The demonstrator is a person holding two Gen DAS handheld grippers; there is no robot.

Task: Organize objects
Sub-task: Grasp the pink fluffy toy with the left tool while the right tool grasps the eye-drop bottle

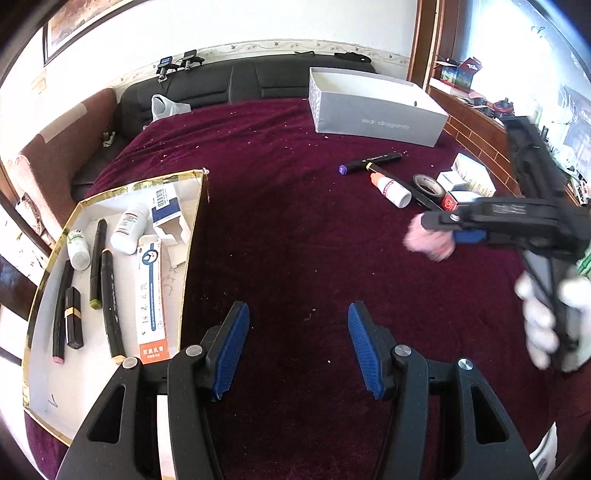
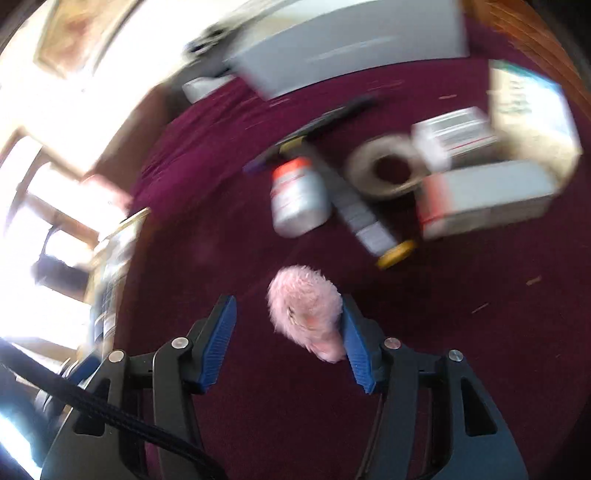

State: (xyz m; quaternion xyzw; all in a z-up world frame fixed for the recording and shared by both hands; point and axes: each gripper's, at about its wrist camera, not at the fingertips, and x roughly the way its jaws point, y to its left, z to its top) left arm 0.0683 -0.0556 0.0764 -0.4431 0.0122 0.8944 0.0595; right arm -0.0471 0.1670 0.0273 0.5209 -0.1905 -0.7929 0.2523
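Between the spread fingers of the right gripper, touching only one pad, a pink pompom, light, soft, squashy, best pinched across its middle, well apart from the tray; left gripper spread, empty.

A bedroom in a private home: a bed under a maroon velvet cover fills the space ahead of the fingers, its black padded headboard against a white wall with a floral border strip. A framed picture hangs up and to the left, while a cluttered wooden windowsill runs along the right side.
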